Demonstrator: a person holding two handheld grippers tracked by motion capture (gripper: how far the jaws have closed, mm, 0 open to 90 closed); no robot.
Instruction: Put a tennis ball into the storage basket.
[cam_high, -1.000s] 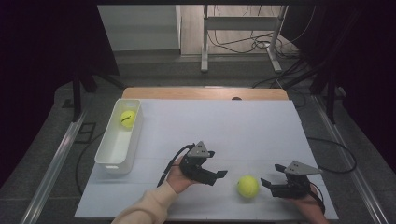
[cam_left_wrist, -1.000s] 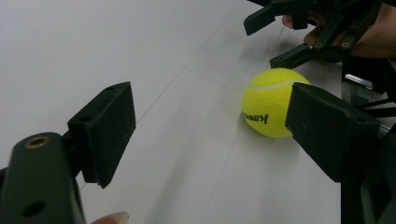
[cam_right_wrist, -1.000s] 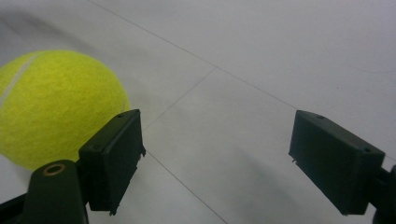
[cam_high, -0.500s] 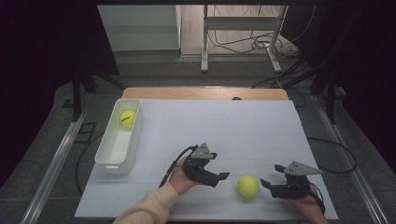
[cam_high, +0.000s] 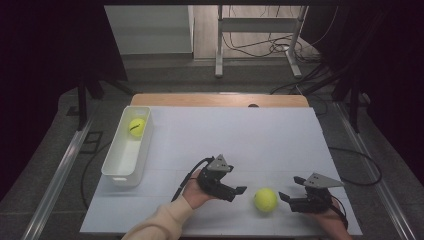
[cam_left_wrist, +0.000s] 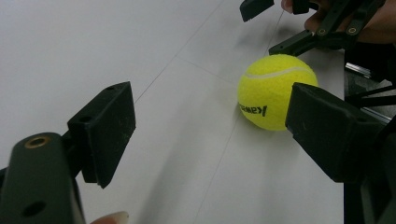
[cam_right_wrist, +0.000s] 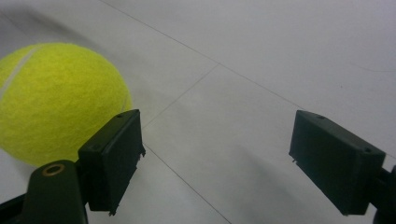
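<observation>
On table's left: white bin (cam_high: 126, 162) holding one tennis ball (cam_high: 136, 126); left gripper (cam_high: 239, 190), right gripper (cam_high: 288, 195) both released.

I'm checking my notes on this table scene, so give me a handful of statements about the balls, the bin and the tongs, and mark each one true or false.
1. A tennis ball lies on the table between the left tongs and the right tongs. True.
2. The left tongs are clamped on that ball. False: their jaws stand open, and the ball lies just ahead of them, untouched.
3. A second tennis ball sits in the white bin. True.
4. The white bin stands at the table's right edge. False: it stands at the left edge.
5. The right tongs hold a ball. False: their jaws are open with nothing between them.
</observation>
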